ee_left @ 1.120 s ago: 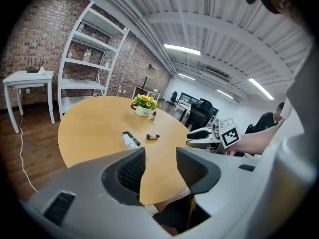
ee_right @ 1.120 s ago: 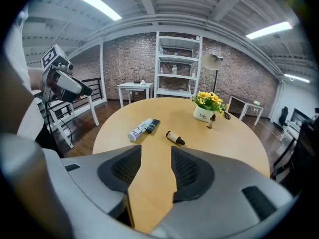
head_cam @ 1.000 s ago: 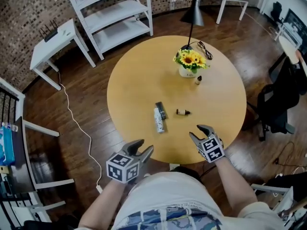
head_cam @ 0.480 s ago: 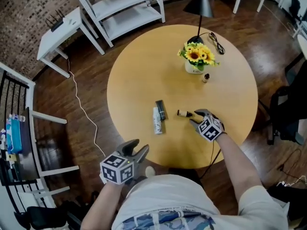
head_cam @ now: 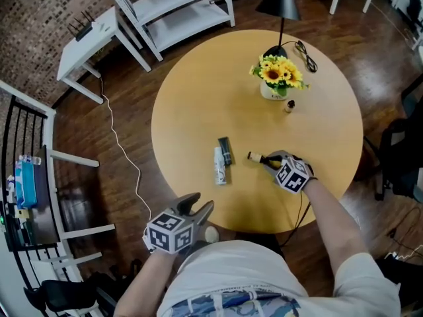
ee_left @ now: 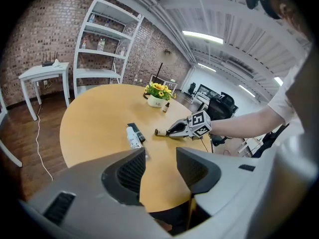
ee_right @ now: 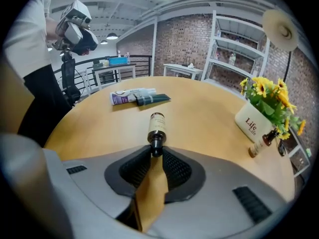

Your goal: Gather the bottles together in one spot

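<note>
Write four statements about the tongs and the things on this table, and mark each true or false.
1. The right tongs are empty. False: their jaws have just been closing and now grip the lying bottle by its cap.
2. A small bottle stands upright beside the flower pot. True.
3. The left tongs hold the white tube. False: they are open and empty, and the tube lies on the table.
4. The white tube lies beside a dark tube. True.

On the bench, a bottle lies cap-first between my right hand-held gripper's just-closing jaws. Tubes are farther ahead, flowerpot and second bottle off right.
</note>
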A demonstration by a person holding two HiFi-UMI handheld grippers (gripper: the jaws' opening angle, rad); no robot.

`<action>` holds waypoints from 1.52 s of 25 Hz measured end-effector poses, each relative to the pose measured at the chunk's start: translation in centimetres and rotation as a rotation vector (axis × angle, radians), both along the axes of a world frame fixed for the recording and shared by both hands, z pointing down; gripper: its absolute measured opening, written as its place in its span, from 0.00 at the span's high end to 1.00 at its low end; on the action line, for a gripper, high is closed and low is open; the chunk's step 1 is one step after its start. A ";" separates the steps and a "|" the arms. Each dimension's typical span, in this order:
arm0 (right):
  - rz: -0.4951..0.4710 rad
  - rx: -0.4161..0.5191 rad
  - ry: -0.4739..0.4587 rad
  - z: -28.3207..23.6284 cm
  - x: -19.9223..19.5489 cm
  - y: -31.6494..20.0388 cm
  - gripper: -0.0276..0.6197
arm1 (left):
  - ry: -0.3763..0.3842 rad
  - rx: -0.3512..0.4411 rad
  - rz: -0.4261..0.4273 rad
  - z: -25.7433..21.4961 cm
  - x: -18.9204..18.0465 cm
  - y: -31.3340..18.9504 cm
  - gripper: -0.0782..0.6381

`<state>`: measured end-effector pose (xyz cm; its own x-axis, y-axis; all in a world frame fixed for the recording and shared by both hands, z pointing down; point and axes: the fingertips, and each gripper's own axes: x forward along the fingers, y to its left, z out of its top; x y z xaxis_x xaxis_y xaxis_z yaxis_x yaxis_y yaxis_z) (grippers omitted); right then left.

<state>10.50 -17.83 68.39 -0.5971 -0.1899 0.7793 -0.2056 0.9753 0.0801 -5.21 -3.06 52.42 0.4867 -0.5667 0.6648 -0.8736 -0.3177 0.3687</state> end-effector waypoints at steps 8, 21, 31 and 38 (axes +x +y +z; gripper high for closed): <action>-0.127 0.048 0.052 -4.7 0.6 3.7 0.82 | 0.015 0.024 0.122 0.1 2.8 -1.4 0.65; -0.200 0.025 -0.022 -16.7 -0.1 11.6 0.82 | -0.260 0.304 0.692 2.5 10.6 -0.8 0.63; -0.221 -0.034 -0.101 -22.0 -3.1 16.1 0.81 | -0.269 0.576 0.863 -1.6 14.2 0.2 0.69; 0.432 -0.173 -0.506 -24.5 -4.4 13.7 0.70 | -0.366 0.561 0.527 -2.8 9.1 -1.8 0.69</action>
